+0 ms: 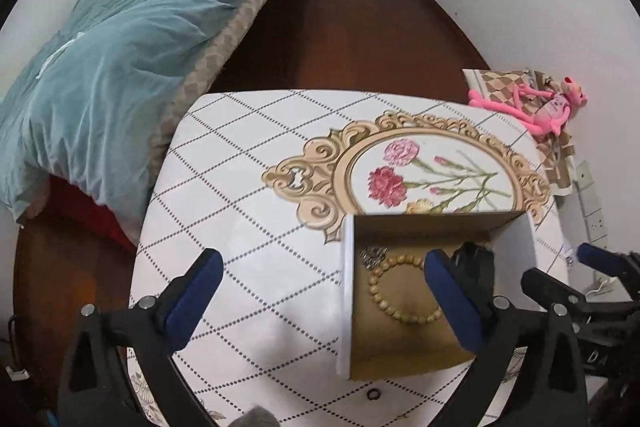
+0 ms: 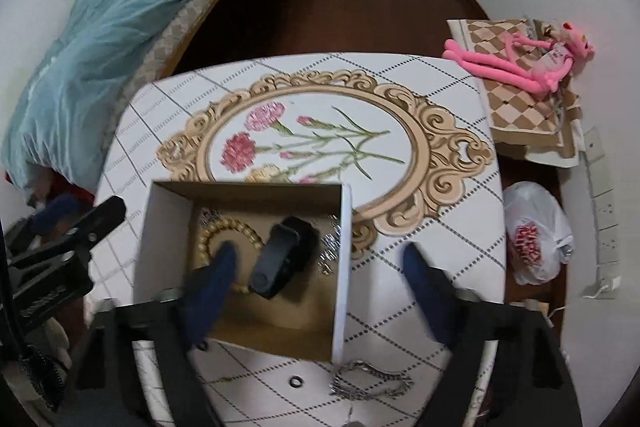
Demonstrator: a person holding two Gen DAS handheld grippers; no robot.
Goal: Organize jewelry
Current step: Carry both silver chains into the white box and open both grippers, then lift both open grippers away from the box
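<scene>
The right tool [image 2: 320, 283], fingers spread and holding nothing, straddles the right wall of the box [image 2: 342, 267], so closing could tip it and spill the bead bracelet [image 2: 228, 231], while the chain [image 2: 372, 381] and ring [image 2: 296, 382] wait on the desk [image 2: 460, 227] at 6 o'clock; the left tool [image 1: 324, 291] hangs spread too.

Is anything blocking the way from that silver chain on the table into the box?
Only the box's near wall. The chain lies on the table just outside it, so it has to be lifted over. The box top is open. The right gripper, open, hangs across the box's right wall.
</scene>
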